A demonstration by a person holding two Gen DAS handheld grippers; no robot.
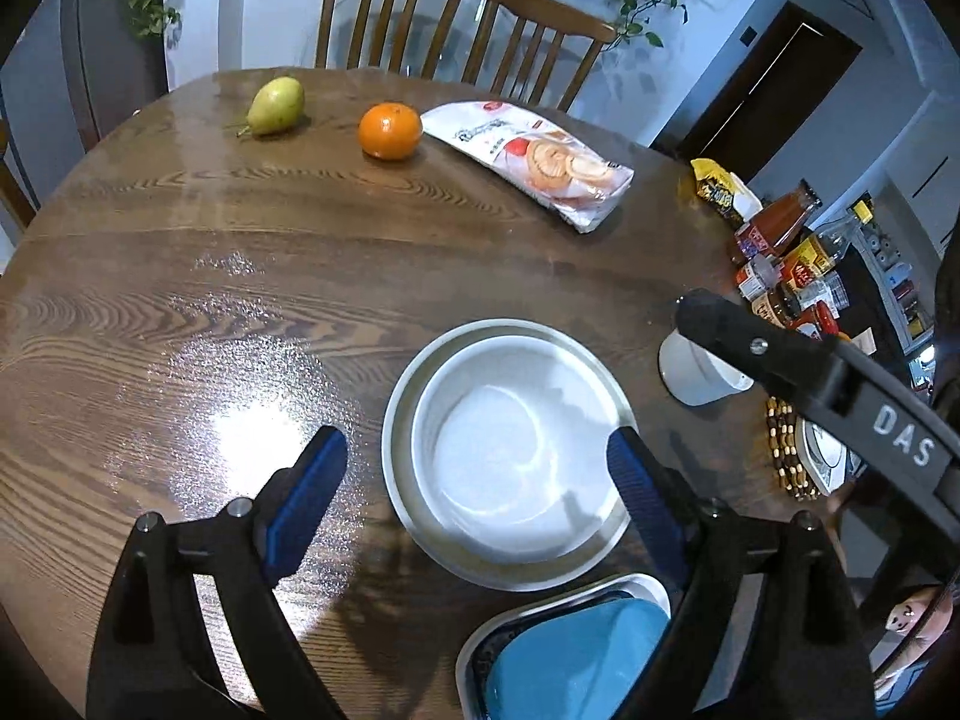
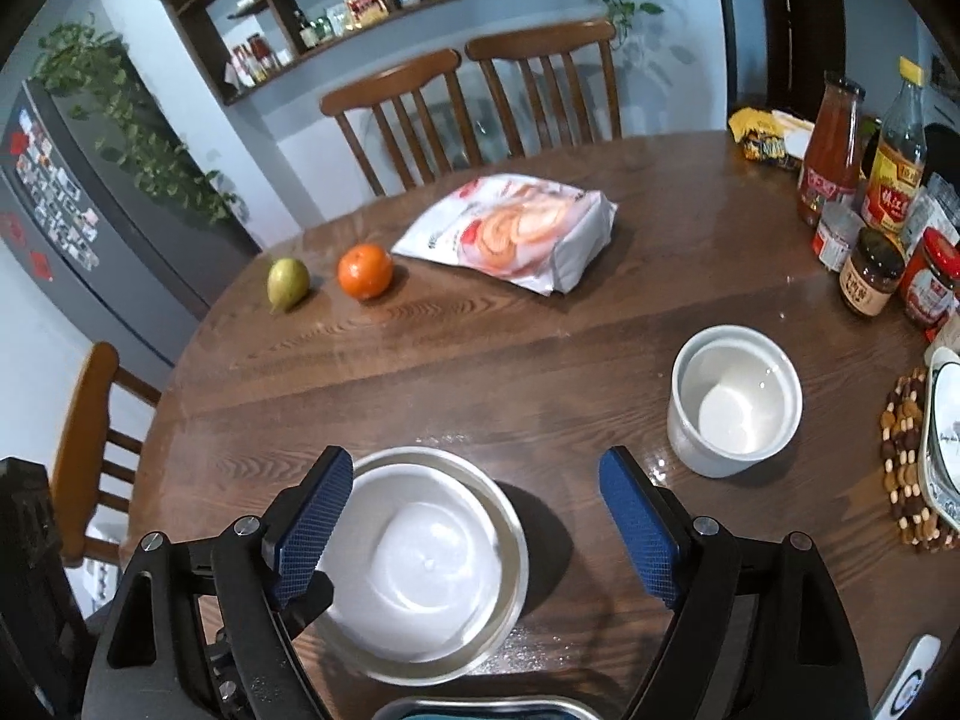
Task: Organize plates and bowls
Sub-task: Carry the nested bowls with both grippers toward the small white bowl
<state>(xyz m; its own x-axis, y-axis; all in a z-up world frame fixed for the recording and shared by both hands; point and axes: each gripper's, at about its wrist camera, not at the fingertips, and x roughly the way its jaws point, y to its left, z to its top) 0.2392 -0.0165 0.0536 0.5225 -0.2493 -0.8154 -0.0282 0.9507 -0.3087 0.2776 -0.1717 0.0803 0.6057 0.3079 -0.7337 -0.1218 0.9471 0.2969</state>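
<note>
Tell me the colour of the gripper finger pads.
Blue, textured pads; clearest in the right wrist view.

Blue-lined tray (image 1: 564,648) cut off at bottom edge

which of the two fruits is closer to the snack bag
The orange. It sits right beside the snack bag, while the green pear lies on the orange's far side, farther from the bag.

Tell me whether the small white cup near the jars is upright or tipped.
Upright. The small white cup stands on its base on the table, its open mouth facing up, with a second white cup nested inside it.
</note>
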